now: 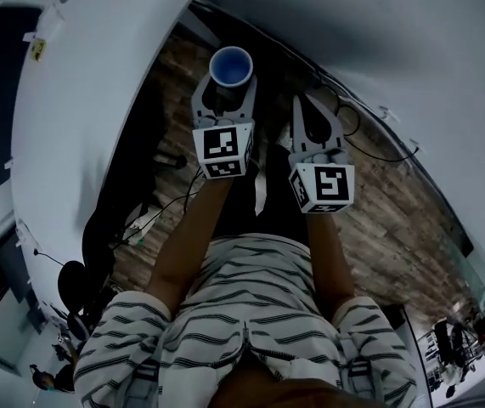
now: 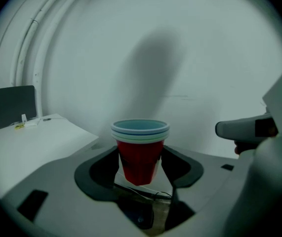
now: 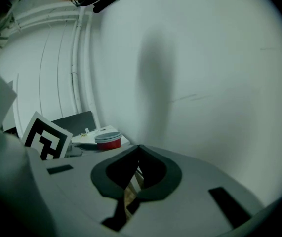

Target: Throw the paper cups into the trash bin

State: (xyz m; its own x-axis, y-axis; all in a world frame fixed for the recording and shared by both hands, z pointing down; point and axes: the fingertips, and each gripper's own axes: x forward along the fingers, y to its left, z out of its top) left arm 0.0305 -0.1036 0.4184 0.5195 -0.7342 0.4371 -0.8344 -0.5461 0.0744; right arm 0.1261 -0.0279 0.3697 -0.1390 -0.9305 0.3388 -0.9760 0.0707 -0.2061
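Left gripper (image 1: 225, 83) has its jaws clamped on the sides of a nested stack of red paper cups (image 2: 140, 154) (pale blue inside, several rims showing), held upright in the air over the wood floor (image 1: 378, 219), just beside the white table (image 1: 81, 100). Right gripper (image 3: 138, 154) has its jaws pressed together on nothing. Pickup looks done, but no trash bin shows in any view, so the carry and the drop are both left.

Left tongs (image 2: 140, 169) clamp stacked red paper cups (image 2: 140, 152)
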